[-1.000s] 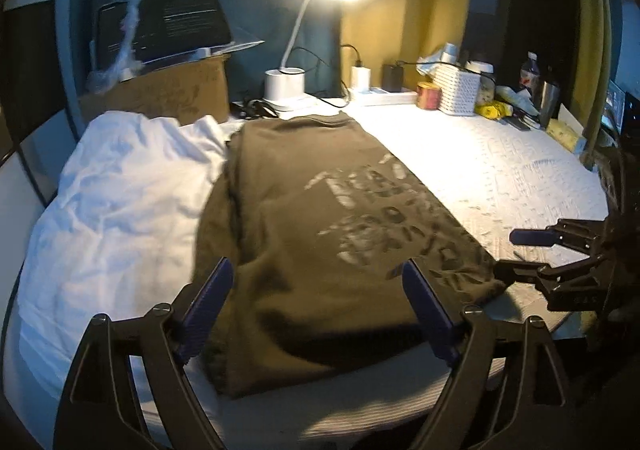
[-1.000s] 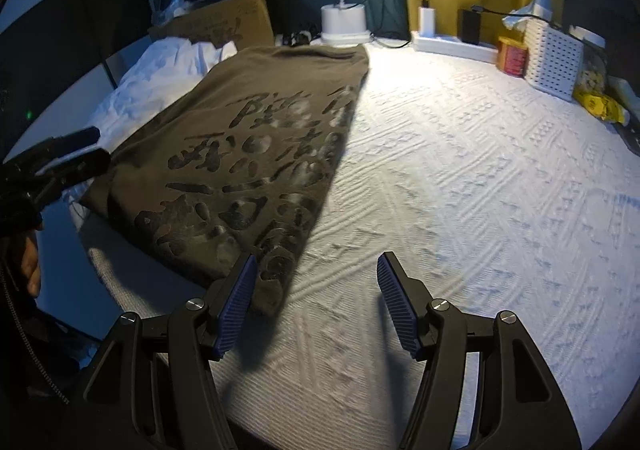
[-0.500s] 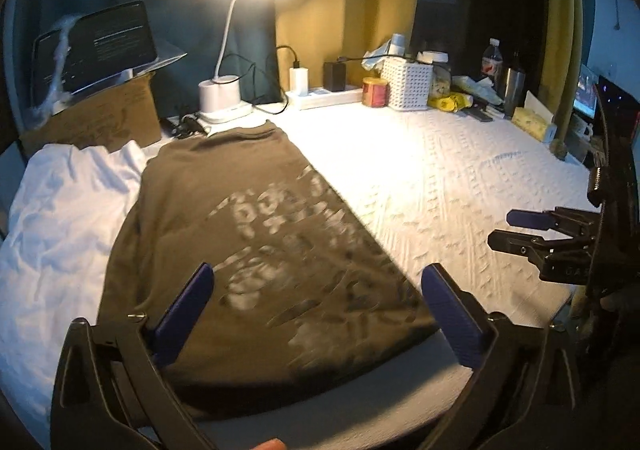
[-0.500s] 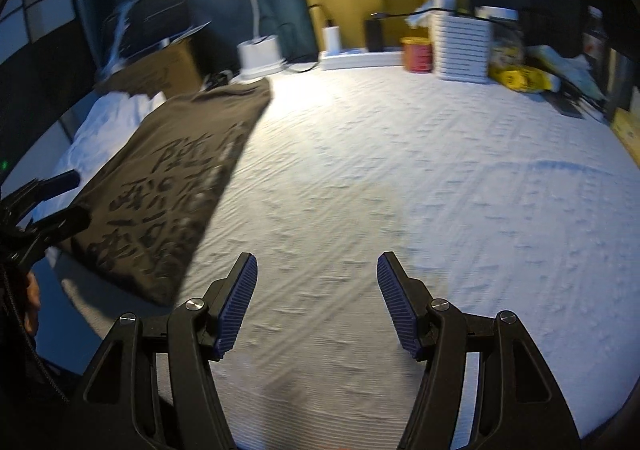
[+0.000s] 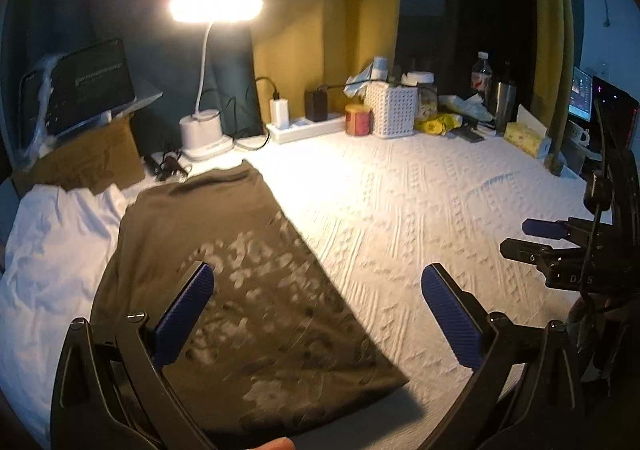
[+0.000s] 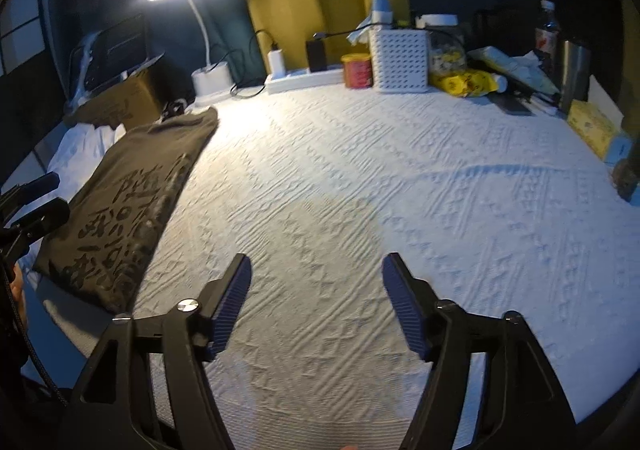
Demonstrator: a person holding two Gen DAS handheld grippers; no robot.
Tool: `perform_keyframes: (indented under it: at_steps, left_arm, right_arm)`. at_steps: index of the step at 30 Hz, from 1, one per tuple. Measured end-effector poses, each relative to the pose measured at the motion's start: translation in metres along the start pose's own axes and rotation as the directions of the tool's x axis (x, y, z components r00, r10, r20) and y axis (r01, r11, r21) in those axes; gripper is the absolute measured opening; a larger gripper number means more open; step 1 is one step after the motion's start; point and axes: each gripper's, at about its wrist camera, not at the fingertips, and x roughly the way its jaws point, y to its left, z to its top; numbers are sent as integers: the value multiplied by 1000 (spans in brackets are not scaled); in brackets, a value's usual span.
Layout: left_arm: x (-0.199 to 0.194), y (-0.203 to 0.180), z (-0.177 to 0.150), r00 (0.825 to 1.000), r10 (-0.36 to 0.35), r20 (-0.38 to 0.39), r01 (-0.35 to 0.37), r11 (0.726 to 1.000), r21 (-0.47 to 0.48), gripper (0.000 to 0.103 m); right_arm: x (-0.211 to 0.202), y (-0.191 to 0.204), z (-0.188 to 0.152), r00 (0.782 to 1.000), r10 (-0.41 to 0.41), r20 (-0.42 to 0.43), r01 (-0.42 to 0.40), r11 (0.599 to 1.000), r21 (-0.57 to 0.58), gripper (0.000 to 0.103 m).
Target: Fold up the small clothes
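A folded olive-brown shirt (image 5: 240, 282) with a pale print lies at the left of the white textured table cover (image 5: 420, 210); the right wrist view shows this shirt (image 6: 132, 210) at its left edge. My left gripper (image 5: 316, 310) is wide open, hovering over the shirt's right edge with nothing between its blue pads. My right gripper (image 6: 316, 302) hangs over bare cover to the right of the shirt; its jaws are opening and hold nothing. It also appears at the right (image 5: 532, 238) in the left wrist view. The left gripper's fingers (image 6: 36, 202) show at the far left in the right wrist view.
Crumpled white cloth (image 5: 52, 250) lies left of the shirt. Along the back stand a lit desk lamp (image 5: 204, 130), a cardboard box (image 5: 84, 158), a power strip (image 5: 304, 130), a red tin (image 5: 358, 120), a white perforated basket (image 5: 390, 110), bottles and a yellow tissue box (image 5: 524, 138).
Both grippers have swung to the right, away from the shirt, so more bare cover is in view. The left jaws have spread wider and the right jaws have opened a little.
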Motion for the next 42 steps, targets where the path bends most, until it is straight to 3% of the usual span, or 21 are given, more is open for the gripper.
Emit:
perform_keyframes:
  at_steps: [10, 24, 28, 36, 42]
  left_arm:
    - [-19, -18, 26, 989, -10, 147, 3, 999, 50, 102]
    - [-46, -24, 60, 968, -9, 250, -15, 995, 96, 102]
    - [-60, -18, 70, 952, -5, 307, -21, 996, 84, 102]
    - [-86, -5, 78, 917, 9, 398, -27, 999, 39, 102]
    - [-100, 5, 79, 903, 53, 426, -66, 998, 15, 102]
  right_arm:
    - [-34, -20, 28, 991, -78, 107, 78, 997, -3, 74]
    - [-85, -19, 59, 958, -147, 245, 153, 988, -3, 74]
    - [-102, -8, 64, 938, -182, 296, 199, 980, -26, 74]
    - [-136, 5, 77, 896, -187, 402, 212, 977, -18, 74]
    - [-157, 19, 89, 869, -168, 465, 207, 978, -33, 74]
